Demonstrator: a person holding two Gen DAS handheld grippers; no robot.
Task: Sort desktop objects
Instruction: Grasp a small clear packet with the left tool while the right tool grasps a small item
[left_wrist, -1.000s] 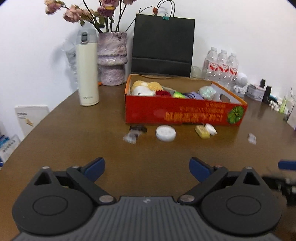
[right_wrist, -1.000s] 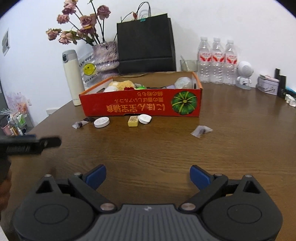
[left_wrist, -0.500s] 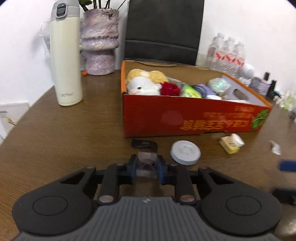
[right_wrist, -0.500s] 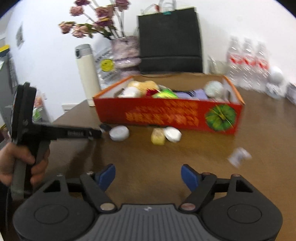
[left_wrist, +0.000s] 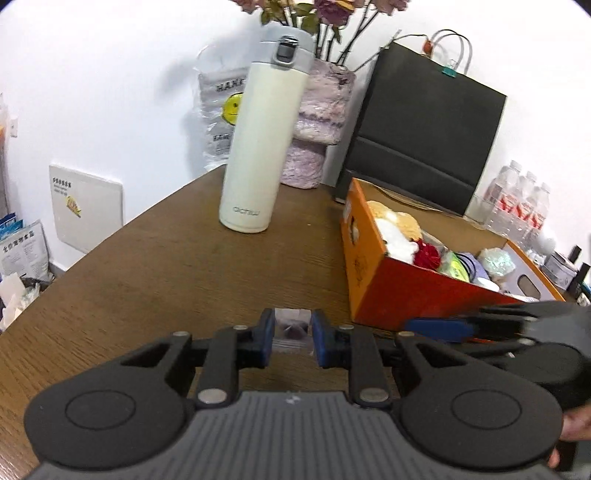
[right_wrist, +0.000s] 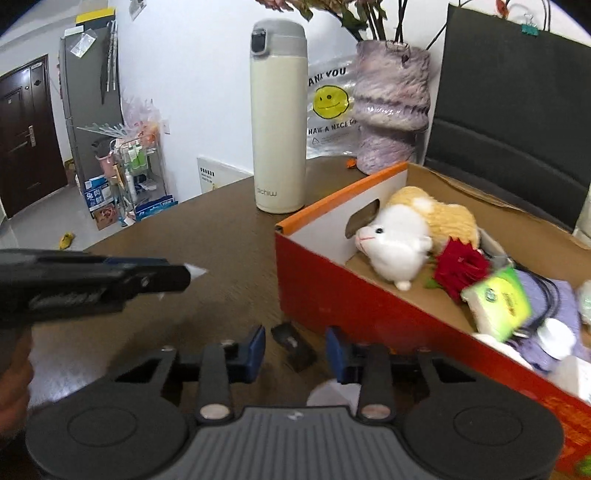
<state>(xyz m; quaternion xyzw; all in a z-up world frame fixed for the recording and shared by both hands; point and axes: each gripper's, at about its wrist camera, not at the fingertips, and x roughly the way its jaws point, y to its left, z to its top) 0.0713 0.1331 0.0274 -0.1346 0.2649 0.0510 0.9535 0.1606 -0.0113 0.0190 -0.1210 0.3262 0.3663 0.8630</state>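
The left tongs (left_wrist: 292, 334) were pressed on a small clear packet (left_wrist: 291, 326) with something dark inside, held just above the brown wooden surface (left_wrist: 177, 266) near the left end of the red cardboard box (left_wrist: 402, 295). The right tongs (right_wrist: 295, 350) were closing with a small dark object (right_wrist: 293, 345) lying on the surface between their blue pads (right_wrist: 255, 349), not yet touched by them. A round white piece (right_wrist: 330, 395) lay near and slightly right, mostly hidden behind the tool's body. Inside the box sat a white and tan plush animal (right_wrist: 406, 236), a red flower (right_wrist: 460, 267), a green-and-white packet (right_wrist: 498, 301) and a lilac item with a black cord; the box's right end was cut off in the right wrist view. Farther off stood a cream flask (left_wrist: 258, 144) with a grey lid, a mottled purple vase (left_wrist: 319, 122) whose flowers ran out of frame, a smiley-face plastic bag (right_wrist: 328, 107) and a black paper bag (left_wrist: 424, 129) against the white wall. Water bottles (left_wrist: 524, 203) stood far right. Beyond the surface's left edge were a dark door (right_wrist: 22, 136), a grey fridge and a cluttered wire rack (right_wrist: 136, 177); its contents were too small to identify. The right tool appeared blurred in the left wrist view.
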